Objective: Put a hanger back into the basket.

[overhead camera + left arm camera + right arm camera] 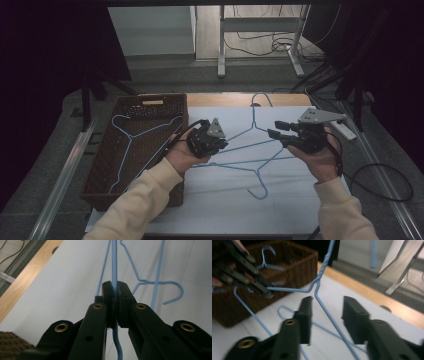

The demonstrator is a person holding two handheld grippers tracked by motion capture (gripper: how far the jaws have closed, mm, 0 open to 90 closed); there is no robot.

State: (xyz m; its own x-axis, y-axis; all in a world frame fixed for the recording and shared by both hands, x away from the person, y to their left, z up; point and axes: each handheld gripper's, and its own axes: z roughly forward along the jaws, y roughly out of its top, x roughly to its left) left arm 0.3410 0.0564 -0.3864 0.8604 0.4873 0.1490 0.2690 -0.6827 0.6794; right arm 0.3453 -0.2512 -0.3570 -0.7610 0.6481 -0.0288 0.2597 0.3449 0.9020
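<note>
White table top (240,210), wicker basket (107,165) at left. Left gripper (115,293) pinching blue hanger (114,262); right gripper (327,315) spread around its wire.

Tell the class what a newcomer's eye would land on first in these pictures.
First, the thin blue wire hanger lifted above the white table, its wire pinched in the shut left gripper. Beside it, the right gripper is open, its jaws on either side of that hanger's sloping arm. At left, a brown woven basket holds another blue wire hanger, and a third one lies flat on the table.
</note>
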